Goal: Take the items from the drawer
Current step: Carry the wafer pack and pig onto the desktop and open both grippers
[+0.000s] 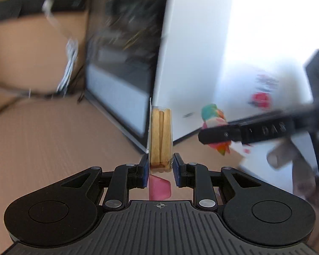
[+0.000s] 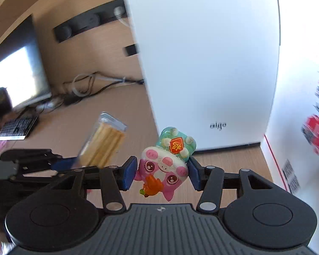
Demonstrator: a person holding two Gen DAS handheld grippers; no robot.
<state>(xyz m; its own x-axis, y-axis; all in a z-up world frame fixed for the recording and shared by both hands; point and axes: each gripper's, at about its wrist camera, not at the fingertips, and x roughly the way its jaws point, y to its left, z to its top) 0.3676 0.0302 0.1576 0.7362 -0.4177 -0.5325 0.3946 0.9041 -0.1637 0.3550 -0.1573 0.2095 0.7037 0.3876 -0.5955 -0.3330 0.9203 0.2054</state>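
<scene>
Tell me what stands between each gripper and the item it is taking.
Nothing visible does. The left gripper is clamped on the clear pack of biscuit sticks, and the right gripper on the pink pig toy; both items are up over the wooden desk.

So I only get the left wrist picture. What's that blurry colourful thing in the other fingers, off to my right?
Observer: A pink big-eyed toy with a teal hat and an orange carrot, pinched between the blue fingers of the right gripper.
Operator: Is anything written on the white box behind it?
Observer: Yes, the white box has a small "aigo" logo low on its face.
Operator: And what's further left, past my pack of sticks?
Observer: A black keyboard lies on the desk, in front of a lit monitor.
</scene>
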